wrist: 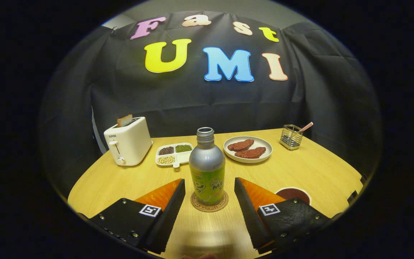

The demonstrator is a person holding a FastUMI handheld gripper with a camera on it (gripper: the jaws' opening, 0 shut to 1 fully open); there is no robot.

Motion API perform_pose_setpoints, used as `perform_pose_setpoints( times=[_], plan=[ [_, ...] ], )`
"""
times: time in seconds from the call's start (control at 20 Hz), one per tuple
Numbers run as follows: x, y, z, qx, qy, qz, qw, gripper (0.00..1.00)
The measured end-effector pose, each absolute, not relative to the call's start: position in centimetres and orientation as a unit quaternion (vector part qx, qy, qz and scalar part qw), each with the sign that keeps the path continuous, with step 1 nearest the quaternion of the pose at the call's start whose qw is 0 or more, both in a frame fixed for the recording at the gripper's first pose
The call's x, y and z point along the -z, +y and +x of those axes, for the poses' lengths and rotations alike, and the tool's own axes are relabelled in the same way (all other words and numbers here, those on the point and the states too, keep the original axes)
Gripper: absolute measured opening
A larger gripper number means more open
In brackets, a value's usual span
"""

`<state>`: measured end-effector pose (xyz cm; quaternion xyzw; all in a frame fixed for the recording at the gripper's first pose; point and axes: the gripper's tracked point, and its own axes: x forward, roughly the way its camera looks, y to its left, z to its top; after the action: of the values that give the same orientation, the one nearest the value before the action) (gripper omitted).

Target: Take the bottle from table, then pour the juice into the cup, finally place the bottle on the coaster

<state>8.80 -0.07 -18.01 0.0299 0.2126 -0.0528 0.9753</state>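
While the round table of pale wood (300, 169) spreads across the whole lower scene, it carries everything else described, taken from largest to smallest. At about 10 o'clock from the table's middle stands a cream-white box-shaped toaster (128, 141) with a slice of browned bread poking from its top slot. At the centre stands the uncapped metal bottle with a silver shoulder and green label (207, 169), upright and resting squarely on a round brown cork coaster (209, 205). The gripper (210, 189) is open: its 2 fingers sit wide apart on either side of the bottle's base, at 9 o'clock and 3 o'clock from it, with a clear gap on each side, touching neither bottle nor coaster. Beyond the bottle at about 1 o'clock lies a round white plate (247, 158) holding 2 reddish-brown pieces of cooked meat. At about 11 o'clock from the bottle sits a white divided tray (182, 156) with dark beans, green beans and pale beans in separate compartments. Near the far table edge at 2 o'clock stands a small square wire-mesh metal holder (290, 137) with a pink stick leaning out of it. Just beside the right finger, at about 4 o'clock from the bottle, is a white cup with dark liquid inside (293, 193), partly hidden by that finger.
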Motion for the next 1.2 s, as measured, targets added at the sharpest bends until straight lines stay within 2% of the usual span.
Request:
perform_pose_setpoints(
  times=[0.6, 1.2],
  plan=[
    [9.6, -0.4, 2.9, 0.019, 0.136, 0.026, 0.990, 0.84],
    [4.1, 0.7, 0.0, -0.009, 0.088, 0.021, 0.996, 0.84]
  ],
)
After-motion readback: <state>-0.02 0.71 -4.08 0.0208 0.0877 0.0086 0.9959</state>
